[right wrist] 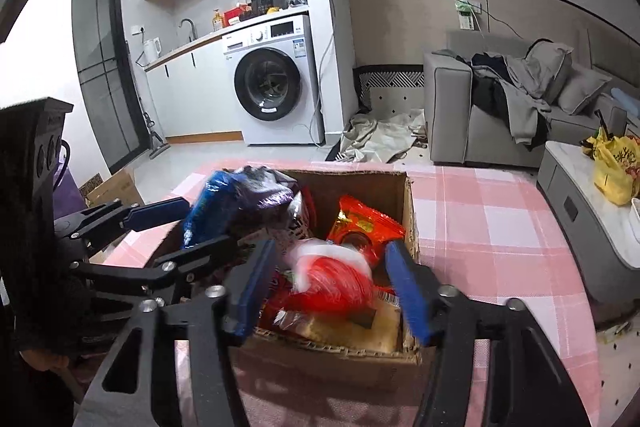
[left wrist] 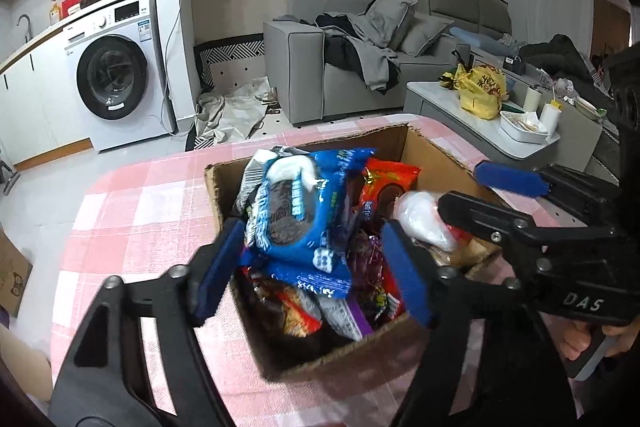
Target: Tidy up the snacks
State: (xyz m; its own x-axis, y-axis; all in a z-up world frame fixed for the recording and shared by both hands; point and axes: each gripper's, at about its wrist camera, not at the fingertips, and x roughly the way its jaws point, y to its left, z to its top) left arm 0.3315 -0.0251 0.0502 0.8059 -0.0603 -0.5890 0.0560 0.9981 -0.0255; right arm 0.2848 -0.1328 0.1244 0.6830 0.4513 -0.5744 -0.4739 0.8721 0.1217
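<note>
A cardboard box sits on a counter covered in pink checked cloth, crammed with snacks. Behind it stand a washing machine, a grey sofa heaped with clothes, and a low white table carrying a yellow bag.

The left wrist view shows a blue cookie pack riding on top of the pile, an orange-red packet behind it and a white wrapped item to its right. There the right gripper reaches in over the box's right side.

The right wrist view shows a blurred red-and-white pack lying in the box, with the orange-red packet beyond it and a pale flat packet beneath. At that view's left the left gripper stands beside a blue and purple bag.

The left gripper has its jaws apart, straddling the cookie pack's lower end; the pads do not press it. The right gripper also has its jaws apart, with the red-and-white pack loose between them.
</note>
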